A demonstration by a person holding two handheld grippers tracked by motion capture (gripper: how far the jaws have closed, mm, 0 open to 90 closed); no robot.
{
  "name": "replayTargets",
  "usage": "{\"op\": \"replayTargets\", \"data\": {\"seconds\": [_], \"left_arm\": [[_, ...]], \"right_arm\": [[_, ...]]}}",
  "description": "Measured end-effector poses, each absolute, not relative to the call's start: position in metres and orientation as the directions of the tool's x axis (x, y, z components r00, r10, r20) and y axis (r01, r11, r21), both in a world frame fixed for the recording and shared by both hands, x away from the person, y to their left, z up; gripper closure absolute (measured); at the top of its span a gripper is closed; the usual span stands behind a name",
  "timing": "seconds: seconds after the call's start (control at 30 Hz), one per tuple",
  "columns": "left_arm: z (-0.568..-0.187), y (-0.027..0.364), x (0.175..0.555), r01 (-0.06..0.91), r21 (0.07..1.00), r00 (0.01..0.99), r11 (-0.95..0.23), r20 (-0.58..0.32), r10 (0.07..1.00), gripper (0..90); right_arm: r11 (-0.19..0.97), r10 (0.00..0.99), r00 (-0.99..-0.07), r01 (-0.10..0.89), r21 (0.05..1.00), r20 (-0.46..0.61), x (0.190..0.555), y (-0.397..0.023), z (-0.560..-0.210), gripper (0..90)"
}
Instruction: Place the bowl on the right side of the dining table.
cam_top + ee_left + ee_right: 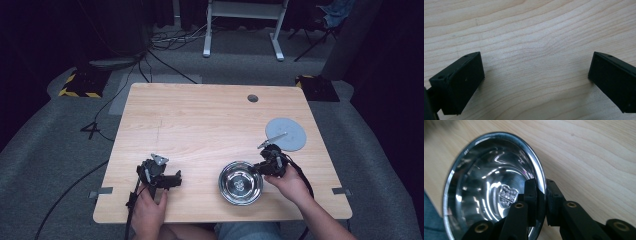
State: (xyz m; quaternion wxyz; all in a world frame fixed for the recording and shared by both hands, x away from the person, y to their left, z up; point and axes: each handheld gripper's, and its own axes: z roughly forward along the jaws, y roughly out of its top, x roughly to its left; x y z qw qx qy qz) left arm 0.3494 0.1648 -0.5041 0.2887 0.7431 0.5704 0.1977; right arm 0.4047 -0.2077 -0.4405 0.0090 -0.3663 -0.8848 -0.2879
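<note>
Wooden table (200, 120) under dim light, right gripper (543, 202) pinching the steel bowl (240, 183) by its rim near the front edge, left gripper (534, 80) gaping empty over bare wood, and that thin rim grip could slip if the bowl tilts.

no text can be read anywhere. the steel bowl (494, 190) bears a shield-shaped stamp (507, 195) on its floor, its marks too blurred to read.

Grey carpet floor (45, 140), white desk frame (243, 22), black cables (165, 40), dark surroundings beyond.
</note>
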Motion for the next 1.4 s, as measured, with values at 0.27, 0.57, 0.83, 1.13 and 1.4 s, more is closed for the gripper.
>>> {"op": "replayTargets", "data": {"seconds": [0.27, 0.57, 0.83, 1.13, 1.4], "left_arm": [[-0.504, 0.165, 0.350, 0.730, 0.657, 0.271, -0.185, -0.030, 0.962, 0.4], [-0.504, 0.165, 0.349, 0.733, 0.655, 0.271, -0.182, -0.036, 0.962, 0.4], [-0.504, 0.165, 0.350, 0.731, 0.657, 0.271, -0.185, -0.031, 0.962, 0.4], [-0.504, 0.165, 0.349, 0.733, 0.655, 0.271, -0.182, -0.036, 0.962, 0.5], [-0.504, 0.165, 0.349, 0.733, 0.655, 0.271, -0.182, -0.035, 0.962, 0.4]], "right_arm": [[0.581, 0.633, -0.751, 0.621, 0.527, 0.187, 0.395, -0.197, -0.420, 83.6], [0.572, 0.642, -0.748, 0.612, 0.546, 0.167, 0.397, -0.196, -0.409, 83.7], [0.556, 0.664, -0.735, 0.608, 0.566, 0.138, 0.406, -0.197, -0.391, 83.7], [0.515, 0.691, -0.713, 0.601, 0.612, 0.118, 0.419, -0.205, -0.374, 83.8], [0.445, 0.734, -0.667, 0.612, 0.654, 0.126, 0.434, -0.220, -0.354, 83.8]]}}
